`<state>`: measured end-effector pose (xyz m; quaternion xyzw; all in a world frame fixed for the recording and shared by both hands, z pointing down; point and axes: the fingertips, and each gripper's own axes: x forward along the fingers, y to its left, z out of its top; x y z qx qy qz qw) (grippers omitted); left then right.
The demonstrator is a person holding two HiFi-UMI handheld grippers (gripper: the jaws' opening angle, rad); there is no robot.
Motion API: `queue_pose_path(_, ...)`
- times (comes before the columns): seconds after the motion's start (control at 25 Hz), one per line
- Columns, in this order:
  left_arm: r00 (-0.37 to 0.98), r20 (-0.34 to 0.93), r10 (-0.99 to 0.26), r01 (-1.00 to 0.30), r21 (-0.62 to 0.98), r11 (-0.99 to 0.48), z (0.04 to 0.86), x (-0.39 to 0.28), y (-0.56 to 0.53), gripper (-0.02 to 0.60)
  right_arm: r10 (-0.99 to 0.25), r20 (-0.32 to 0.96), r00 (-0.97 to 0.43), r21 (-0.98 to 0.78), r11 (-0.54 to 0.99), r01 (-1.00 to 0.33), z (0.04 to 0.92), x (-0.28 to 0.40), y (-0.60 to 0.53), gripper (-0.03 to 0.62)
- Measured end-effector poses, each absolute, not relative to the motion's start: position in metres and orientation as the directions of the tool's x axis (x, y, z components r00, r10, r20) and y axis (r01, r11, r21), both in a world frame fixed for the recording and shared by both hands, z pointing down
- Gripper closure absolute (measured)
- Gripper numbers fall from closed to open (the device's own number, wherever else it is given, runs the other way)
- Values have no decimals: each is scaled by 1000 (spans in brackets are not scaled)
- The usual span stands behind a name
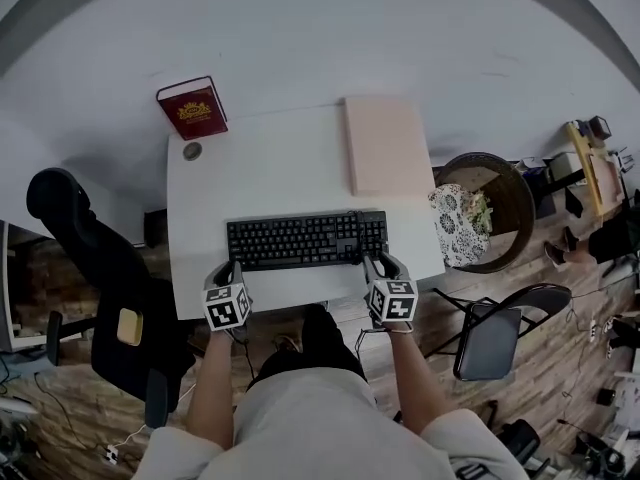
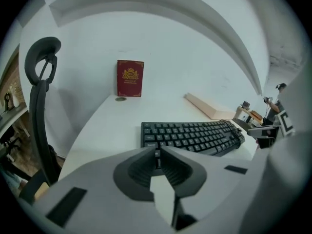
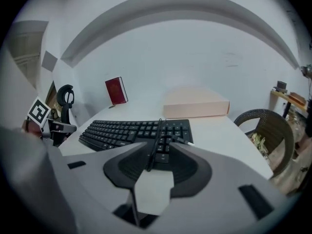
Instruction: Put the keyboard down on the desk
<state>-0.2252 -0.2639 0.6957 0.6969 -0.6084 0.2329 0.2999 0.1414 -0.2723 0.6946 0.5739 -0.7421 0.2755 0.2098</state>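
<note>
Task looks essentially done: keyboard [image 1: 305, 239] lies flat on the white worktop [image 1: 280, 168], nothing under it. By my reading only the pull-back of both tools is left. Nearest, at the keyboard's near-left corner, left hand-held gripper [image 1: 232, 268]: jaws clenched almost tip to tip on nothing, the corner keys showing just beyond the tips in its own view [image 2: 157, 152]. At the keyboard's near-right corner, right hand-held gripper [image 1: 378, 264]: released, jaws clearly apart [image 3: 161, 147]. A thin black cable [image 3: 157, 135] runs off the keys and down through that gap; the pads do not appear to press it. Whether either set of tips touches the keyboard's edge I cannot tell. Beyond the keyboard's right half, well apart, a flat pink box [image 1: 388, 144]. Beyond its left end, at the worktop's far corner, an upright red book [image 1: 192, 108].
</note>
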Motion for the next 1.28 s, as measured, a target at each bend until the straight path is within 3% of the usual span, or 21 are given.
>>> queue_pose_path(0.08,170,679,-714,-985,132,-109,690,-215,-262,571,-733,625,-268,-178,200,-963,690,122,-267,475)
queue_pose_path(0.24,221,644,-732,-975,154,-159,678,-188,-253,571,-729,618,-294,-184,230,-956,684,83,-254,587)
queue_pose_path(0.56,318,565,-762,-945,256,-204,654,-156,-222,571,-753,553,-358,-142,338,-930,654,36,-218,591)
queue_pose_path(1.28,322,295,-900,-947,121,-299,502,-104,-237,571,-887,245,-392,10,407,-914,494,51,-249,591)
